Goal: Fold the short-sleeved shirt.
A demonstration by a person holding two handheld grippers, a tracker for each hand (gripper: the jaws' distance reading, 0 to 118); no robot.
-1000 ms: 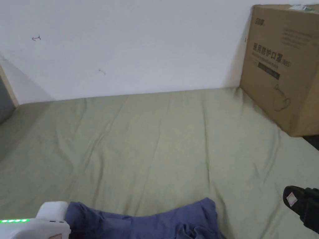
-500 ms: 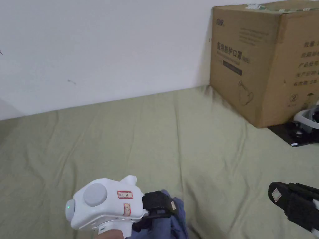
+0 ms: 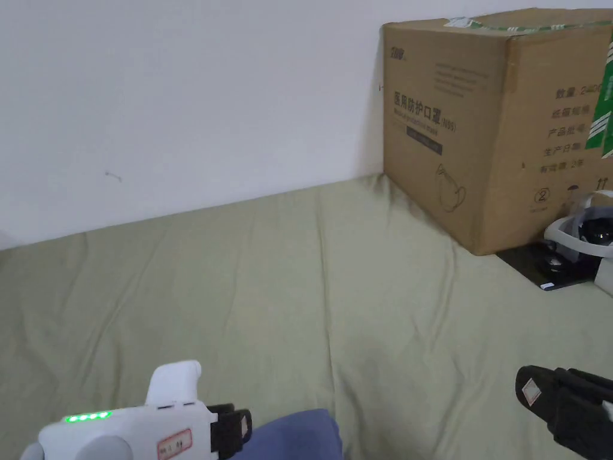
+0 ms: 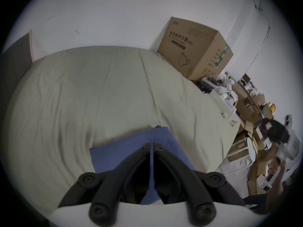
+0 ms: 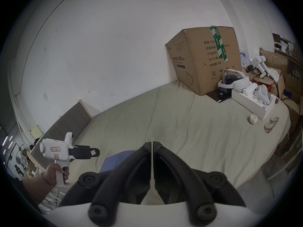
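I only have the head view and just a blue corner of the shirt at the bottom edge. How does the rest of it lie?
Observer: In the left gripper view the shirt lies on the sheet as a flat, straight-edged rectangle.
Operator: Is the left gripper gripping it?
Observer: No. The right gripper view shows the left gripper held in the air, jaws together, with no cloth hanging from it.
Operator: And the right one?
Observer: In its own view the right gripper has its jaws together with nothing between them.
Operator: Anything loose to my right?
Observer: A pair of glasses and a small round white container lie near the bed's edge.
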